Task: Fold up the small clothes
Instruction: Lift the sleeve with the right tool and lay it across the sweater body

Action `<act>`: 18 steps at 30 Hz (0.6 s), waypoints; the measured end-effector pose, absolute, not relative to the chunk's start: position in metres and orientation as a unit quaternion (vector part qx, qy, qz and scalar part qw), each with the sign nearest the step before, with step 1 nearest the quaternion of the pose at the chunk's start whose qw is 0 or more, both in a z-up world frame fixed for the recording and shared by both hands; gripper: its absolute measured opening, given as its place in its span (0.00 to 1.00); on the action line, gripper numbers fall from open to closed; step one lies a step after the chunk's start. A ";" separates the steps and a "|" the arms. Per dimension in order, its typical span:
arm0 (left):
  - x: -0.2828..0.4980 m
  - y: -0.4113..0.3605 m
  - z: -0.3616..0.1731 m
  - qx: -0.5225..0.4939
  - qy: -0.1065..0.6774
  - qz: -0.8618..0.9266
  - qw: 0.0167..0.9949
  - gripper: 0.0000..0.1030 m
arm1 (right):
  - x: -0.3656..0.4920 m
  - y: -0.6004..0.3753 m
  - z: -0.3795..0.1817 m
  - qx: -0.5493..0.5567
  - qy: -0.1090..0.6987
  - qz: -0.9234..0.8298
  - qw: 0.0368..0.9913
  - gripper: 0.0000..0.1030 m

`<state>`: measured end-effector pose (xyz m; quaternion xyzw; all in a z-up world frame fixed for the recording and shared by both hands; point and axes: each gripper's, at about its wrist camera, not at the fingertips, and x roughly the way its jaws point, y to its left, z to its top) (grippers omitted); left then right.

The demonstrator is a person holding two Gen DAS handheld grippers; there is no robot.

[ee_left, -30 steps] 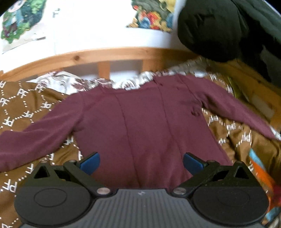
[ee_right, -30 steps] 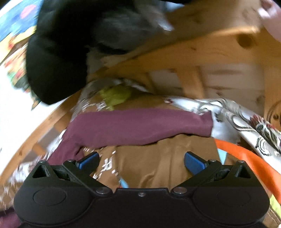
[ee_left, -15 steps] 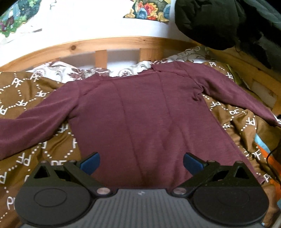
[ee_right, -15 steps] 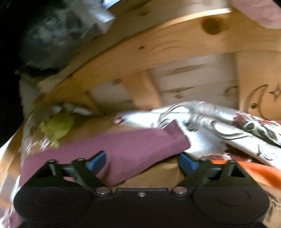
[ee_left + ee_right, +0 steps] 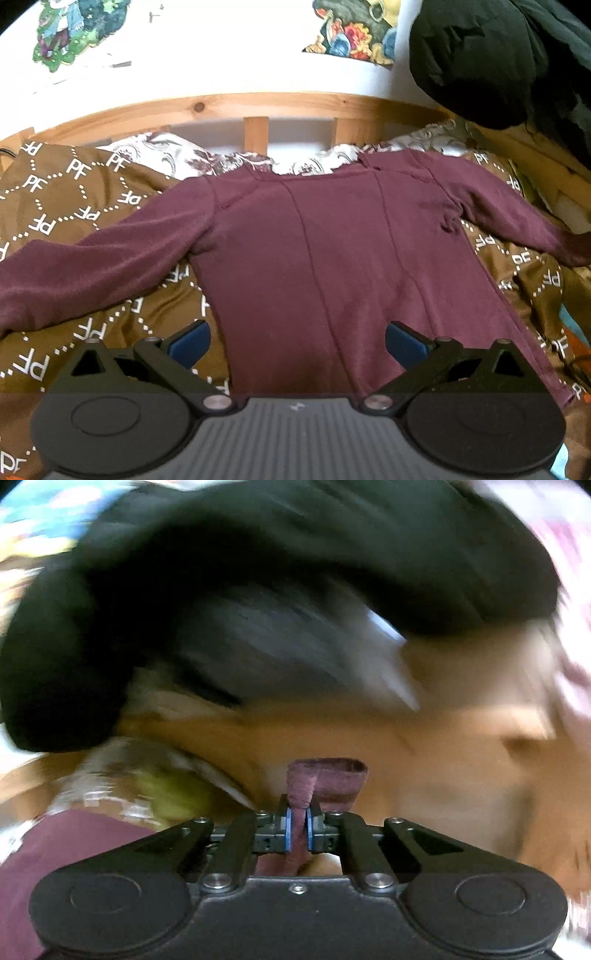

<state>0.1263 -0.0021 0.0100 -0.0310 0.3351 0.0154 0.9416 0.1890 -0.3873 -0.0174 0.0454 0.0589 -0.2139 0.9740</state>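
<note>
Left hand-held gripper [image 5: 297,338]: jaws wide apart, empty, hovering over the hem of the maroon long-sleeve top [image 5: 332,258], touching nothing as far as the view shows. Top lies flat on the bed, neckline toward the wooden headboard [image 5: 221,107], both sleeves spread out sideways. Under it: brown bedspread [image 5: 66,192] with a white dotted lattice and letter print.

Right hand-held gripper [image 5: 298,829]: jaws nearly closed, pinching the right sleeve cuff [image 5: 325,779]. The cuff stands up doubled between the blue pads. View heavily motion-blurred; dark bulky garment [image 5: 258,590] fills the top of the frame.

Step, as judged: first fold, right sleeve about to go across the body. Next move calls for carrying the cuff over the chest panel and laying it flat; the left one likely needs to pin the hem or shoulder so the body doesn't drag.

Material: soft fleecy knit, matte, two raised vertical seams down the front, slight pucker at the right armpit. Limp, will bunch easily. The bedspread is smoother, slightly shiny and rumpled.
</note>
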 end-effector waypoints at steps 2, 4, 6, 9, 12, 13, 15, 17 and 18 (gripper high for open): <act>0.127 0.002 0.013 -0.034 0.331 0.022 0.943 1.00 | 0.192 -0.364 -0.010 -0.003 0.037 -0.165 0.986 0.07; 0.127 0.005 0.014 -0.037 0.327 0.030 0.944 1.00 | 0.196 -0.338 -0.004 -0.044 0.026 -0.102 0.993 0.07; 0.127 0.011 0.017 -0.039 0.320 0.042 0.946 1.00 | 0.199 -0.309 -0.002 -0.079 0.019 -0.042 0.996 0.07; 0.126 0.025 0.021 -0.046 0.308 0.065 0.948 1.00 | 0.196 -0.263 -0.007 -0.147 0.003 0.046 0.988 0.07; 0.126 0.041 0.026 -0.058 0.300 0.089 0.948 0.99 | 0.187 -0.217 -0.019 -0.217 -0.003 0.140 0.966 0.06; 0.125 0.046 0.027 -0.063 0.298 0.096 0.947 0.99 | 0.184 -0.203 -0.023 -0.232 -0.002 0.165 0.959 0.06; 0.124 0.057 0.028 -0.070 0.295 0.111 0.946 0.99 | 0.174 -0.180 -0.034 -0.257 0.008 0.221 0.941 0.06; 0.122 0.066 0.028 -0.076 0.293 0.123 0.945 0.99 | 0.160 -0.163 -0.045 -0.273 0.018 0.267 0.924 0.06; 0.121 0.069 0.027 -0.078 0.293 0.127 0.944 0.99 | 0.153 -0.156 -0.051 -0.280 0.025 0.289 0.915 0.06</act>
